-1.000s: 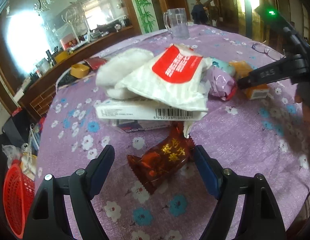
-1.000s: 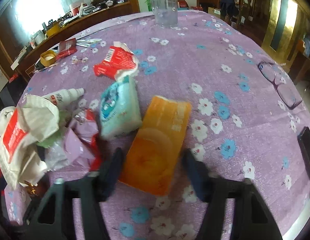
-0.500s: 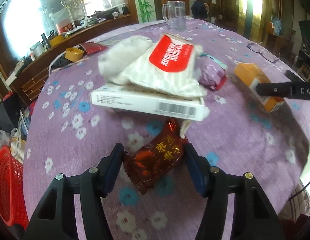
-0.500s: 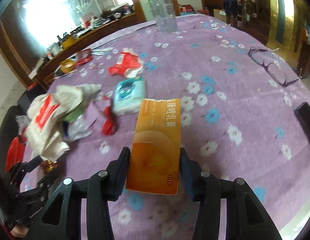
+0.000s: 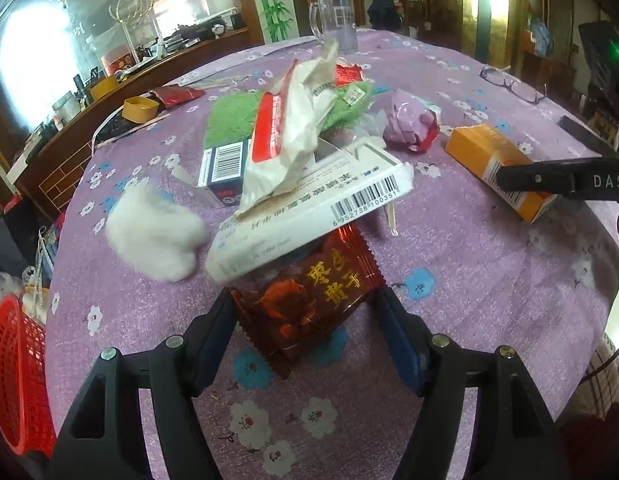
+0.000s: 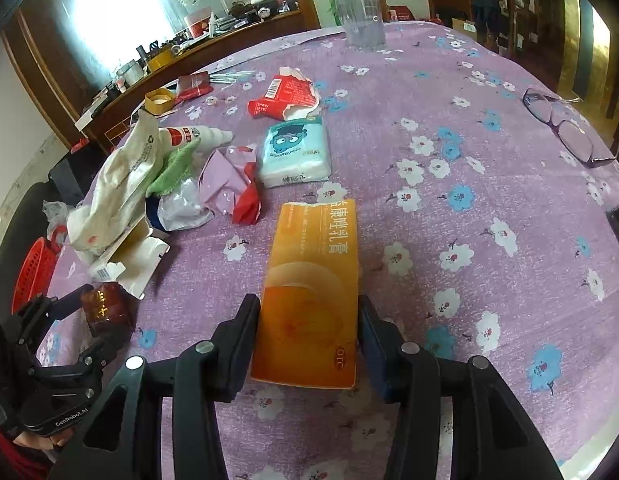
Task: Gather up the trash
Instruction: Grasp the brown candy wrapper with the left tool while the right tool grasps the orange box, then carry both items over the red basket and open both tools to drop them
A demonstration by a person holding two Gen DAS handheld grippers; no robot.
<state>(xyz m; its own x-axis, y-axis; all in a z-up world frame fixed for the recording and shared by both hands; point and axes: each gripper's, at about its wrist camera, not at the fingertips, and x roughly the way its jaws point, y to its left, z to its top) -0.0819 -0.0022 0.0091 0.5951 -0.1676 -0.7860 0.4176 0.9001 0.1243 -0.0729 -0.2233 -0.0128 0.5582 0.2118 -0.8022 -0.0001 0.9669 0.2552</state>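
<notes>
A dark red snack wrapper (image 5: 321,288) lies on the purple flowered tablecloth (image 5: 469,280). It sits between the pads of my left gripper (image 5: 305,304), which touch both its edges while the jaws are opening a little. A long white box (image 5: 309,208) leans on the wrapper's far end. My right gripper (image 6: 308,306) is shut on the near end of a flat orange box (image 6: 311,280), which lies lengthwise on the cloth. The orange box (image 5: 485,152) and one right finger (image 5: 561,180) also show in the left wrist view. The left gripper (image 6: 97,320) shows at the lower left of the right wrist view.
A heap holds a white and red bag (image 5: 285,136), a green cloth (image 5: 229,116), a white wad (image 5: 153,232) and a pink crumpled wrapper (image 5: 409,120). Farther off are a tissue pack (image 6: 295,148), a torn red packet (image 6: 285,92), a glass mug (image 6: 359,12) and glasses (image 6: 561,124). A red basket (image 5: 9,380) stands past the left edge.
The left jaws closed in on the snack wrapper. The heap shifted: the white wad slid off to the left and the white box tilted. The right jaws closed on the orange box and straightened it.
</notes>
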